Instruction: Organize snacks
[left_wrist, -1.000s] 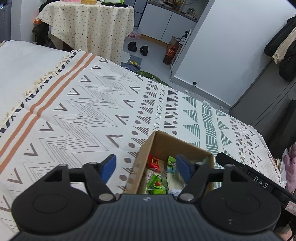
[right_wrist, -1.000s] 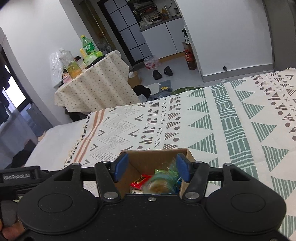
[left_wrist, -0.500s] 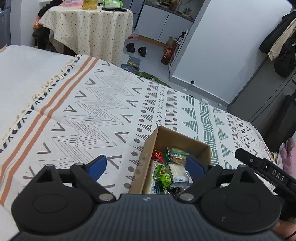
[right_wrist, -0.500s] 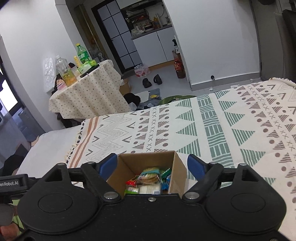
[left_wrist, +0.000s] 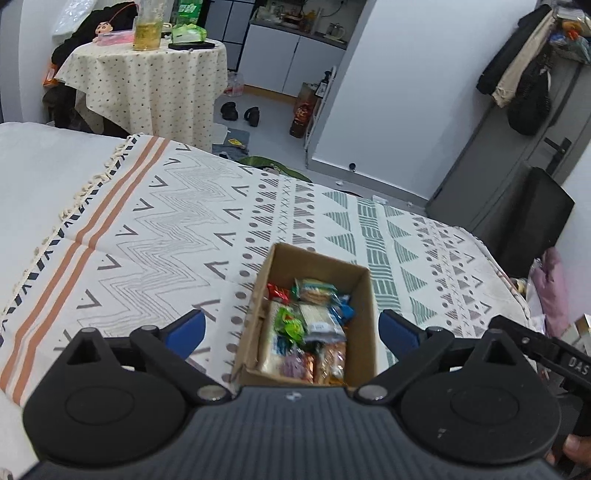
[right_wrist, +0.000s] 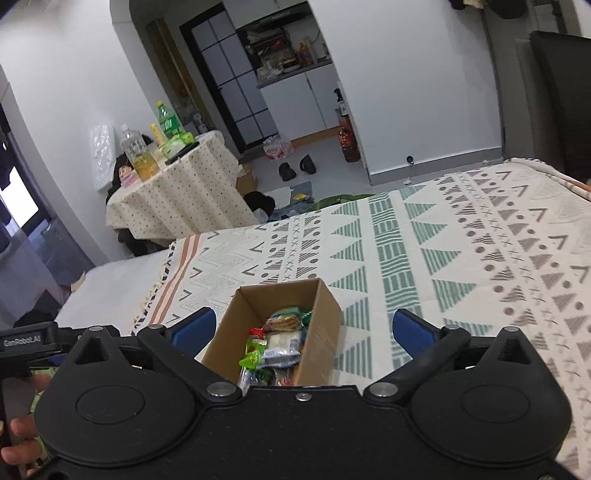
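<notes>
A: Where are the snacks (left_wrist: 308, 325)?
B: In the box (left_wrist: 360, 295) on the bed (left_wrist: 147, 229).
A: And the fingers?
B: Left gripper (left_wrist: 291, 332) and right gripper (right_wrist: 301, 332) are wide open, holding nothing. Pick one snack slowly.

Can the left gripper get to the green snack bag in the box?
Probably yes. The left gripper is open above the cardboard box, which has no lid, and the green snack bag lies on top with nothing covering it.
</notes>
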